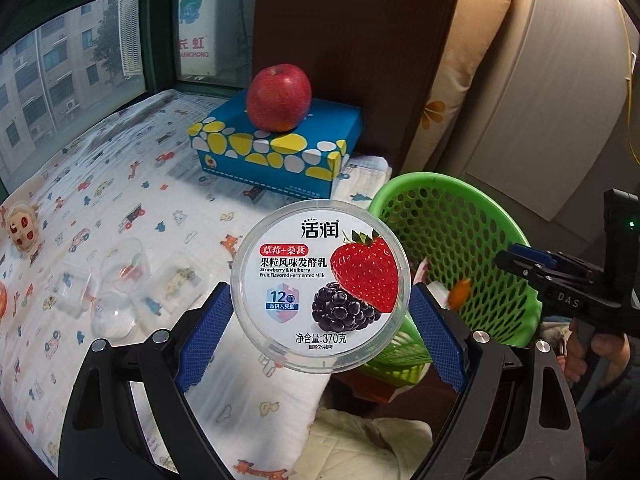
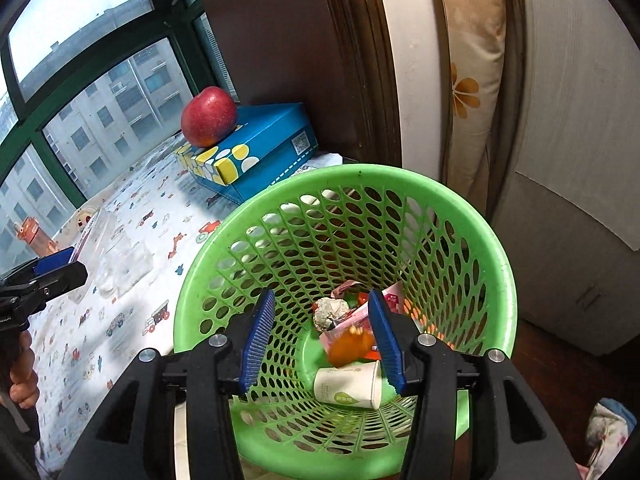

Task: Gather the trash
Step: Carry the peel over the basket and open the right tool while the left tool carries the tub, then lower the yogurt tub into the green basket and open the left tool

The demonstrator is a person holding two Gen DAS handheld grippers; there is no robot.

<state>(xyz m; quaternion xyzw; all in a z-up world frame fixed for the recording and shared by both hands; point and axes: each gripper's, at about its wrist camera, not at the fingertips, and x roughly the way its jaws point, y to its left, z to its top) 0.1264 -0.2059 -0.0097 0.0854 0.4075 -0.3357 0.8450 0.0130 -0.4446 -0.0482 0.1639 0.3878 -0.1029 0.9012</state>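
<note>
Yogurt lid (image 1: 321, 289) clamped in left tongs (image 1: 320, 328), beside green basket (image 1: 456, 200)

Both views lit by flat grey daylight from the window (image 1: 76, 60) at upper left; overcast, so no hard shadows, only soft ones under the blue box (image 1: 276, 148) and the apple (image 1: 279, 98); room side at right is dimmer, brown wall goes dark. Heavy fisheye bend: window frames and wardrobe edges curve, black vignette in all corners. Yogurt lid (image 1: 320, 288) is sharp, print readable, faint glare on its clear rim; clear plastic cups (image 1: 120, 280) are washed out against the patterned cloth. In the right wrist view an orange scrap (image 2: 350, 344) in the green basket (image 2: 496, 272) is motion-smeared; the paper cup (image 2: 348, 386) beside it is crisp; mesh holes throw a dappled pattern inside.
</note>
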